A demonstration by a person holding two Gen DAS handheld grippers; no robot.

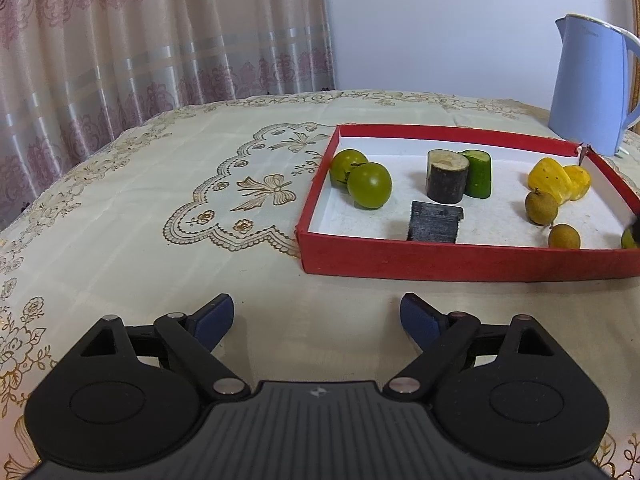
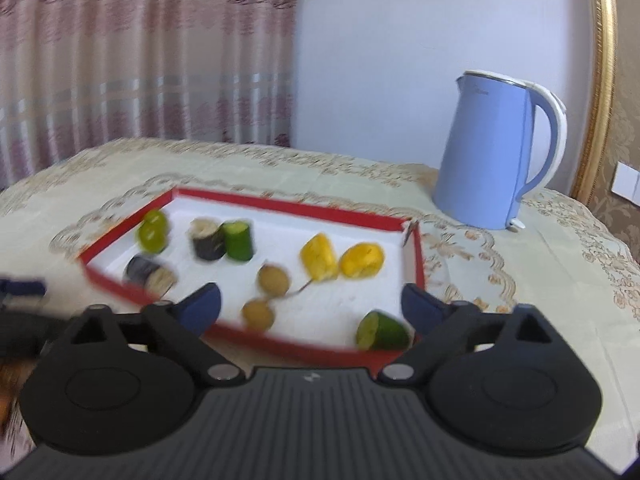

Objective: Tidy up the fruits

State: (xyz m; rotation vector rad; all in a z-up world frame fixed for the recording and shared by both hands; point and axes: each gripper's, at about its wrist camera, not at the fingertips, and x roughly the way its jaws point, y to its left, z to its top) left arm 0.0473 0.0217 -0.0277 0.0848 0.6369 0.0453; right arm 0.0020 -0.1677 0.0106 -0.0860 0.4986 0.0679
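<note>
A red tray (image 1: 460, 266) with a white floor holds two green round fruits (image 1: 368, 185), two dark cane pieces (image 1: 447, 176), a green cucumber piece (image 1: 478, 173), two yellow pieces (image 1: 550, 180) and two brown longans (image 1: 541, 207). The right wrist view, blurred, shows the tray (image 2: 280, 204) with a second cucumber piece (image 2: 384, 330) lying at its near right corner. My left gripper (image 1: 316, 318) is open and empty over the cloth, short of the tray. My right gripper (image 2: 310, 306) is open and empty above the tray's near edge.
A blue kettle (image 1: 592, 84) stands behind the tray's right end; it also shows in the right wrist view (image 2: 496, 152). A cream embroidered tablecloth (image 1: 160, 200) covers the table. A curtain (image 1: 140, 32) hangs behind, with a white wall to its right.
</note>
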